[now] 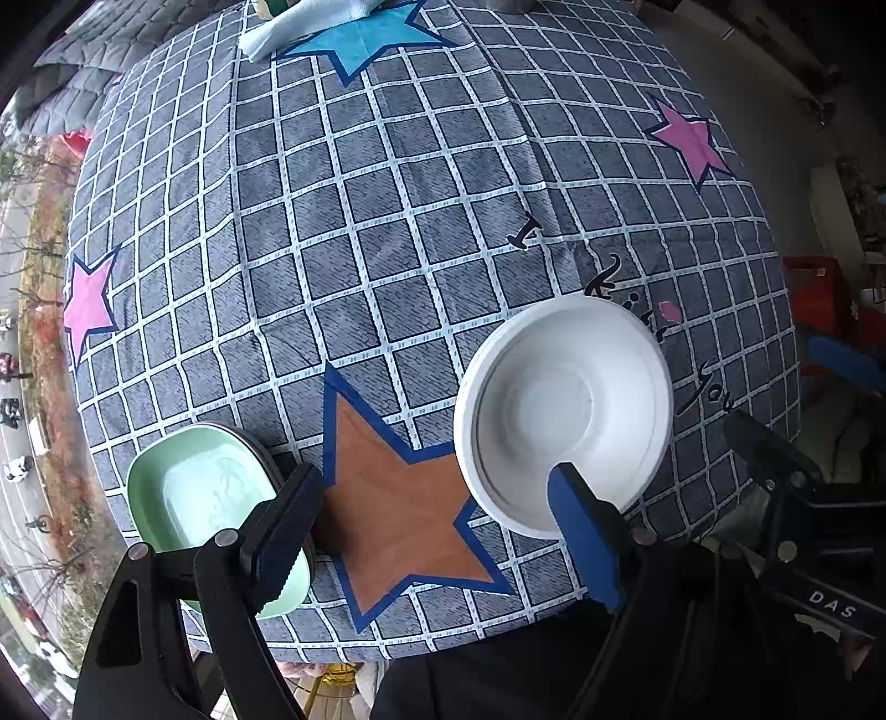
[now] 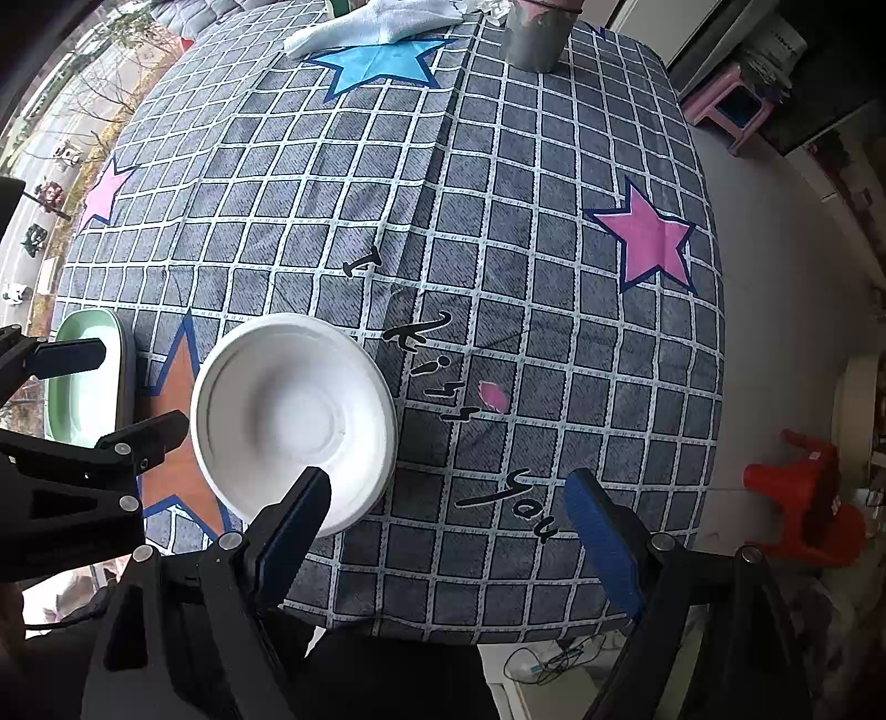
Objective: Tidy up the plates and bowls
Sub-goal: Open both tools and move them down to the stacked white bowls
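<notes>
A round white bowl (image 1: 562, 412) (image 2: 293, 415) rests upright on the checked tablecloth near the table's front edge. To its left lies a pale green rectangular dish (image 1: 207, 507) (image 2: 88, 382). My left gripper (image 1: 437, 520) hangs open above the brown star between the two; its left finger overlaps the green dish and its right finger the bowl's near rim. My right gripper (image 2: 448, 509) is open over the bare cloth to the right of the bowl, with nothing between its fingers. The left gripper (image 2: 83, 399) shows at the left edge of the right wrist view.
A light blue folded cloth (image 2: 376, 25) and a grey cylinder (image 2: 540, 36) sit at the far end of the table (image 2: 554, 221). A red stool (image 2: 803, 509) and a pink stool (image 2: 725, 108) stand on the floor to the right. A window is on the left.
</notes>
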`<state>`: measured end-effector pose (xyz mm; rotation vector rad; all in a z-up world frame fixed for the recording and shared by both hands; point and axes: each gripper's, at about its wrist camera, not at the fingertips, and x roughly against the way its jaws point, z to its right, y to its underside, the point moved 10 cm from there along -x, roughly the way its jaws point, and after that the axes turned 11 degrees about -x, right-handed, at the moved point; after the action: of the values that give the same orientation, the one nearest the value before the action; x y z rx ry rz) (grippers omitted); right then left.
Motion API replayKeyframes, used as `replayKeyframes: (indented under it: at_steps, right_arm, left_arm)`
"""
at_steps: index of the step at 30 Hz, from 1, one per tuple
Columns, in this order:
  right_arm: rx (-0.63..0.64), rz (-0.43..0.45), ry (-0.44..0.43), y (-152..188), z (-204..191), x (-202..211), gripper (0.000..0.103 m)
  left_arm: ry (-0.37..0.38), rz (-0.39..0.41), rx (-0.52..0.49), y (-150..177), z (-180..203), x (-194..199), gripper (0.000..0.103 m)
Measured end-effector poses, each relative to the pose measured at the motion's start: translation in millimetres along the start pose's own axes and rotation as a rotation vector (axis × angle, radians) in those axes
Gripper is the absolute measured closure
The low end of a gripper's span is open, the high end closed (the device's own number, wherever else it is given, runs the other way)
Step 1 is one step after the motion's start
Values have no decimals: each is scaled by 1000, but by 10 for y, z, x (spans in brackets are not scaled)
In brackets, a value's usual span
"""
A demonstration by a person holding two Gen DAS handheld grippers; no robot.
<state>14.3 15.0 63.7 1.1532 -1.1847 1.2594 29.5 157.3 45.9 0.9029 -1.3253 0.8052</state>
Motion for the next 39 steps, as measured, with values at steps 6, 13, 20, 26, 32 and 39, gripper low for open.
replayKeyframes:
  at_steps: [6,13,20,26,32,39]
  right_arm:
    - [0,-4,2,-9,16,-9,15]
    - [1,-12,0,-10,8,-27,15]
    - [6,-13,-9,-25,-16,-44,15]
    - [2,-2,-23,-43,-18,-21,15]
    - [-6,4,-52,-25,-42,-25,15]
    - [20,-11,-59,9,-82,-157,15]
  left_arm:
    - [4,-2,19,-1,-17,-8,17]
    - [4,-5,21,-1,-5,-10,17]
    - [4,-4,37,-2,-25,-5,17]
    - [-2,10,45,-30,-44,30,17]
    - [-14,3,46,2,-23,-31,17]
    - [-18,-3,91,2,-37,-189,17]
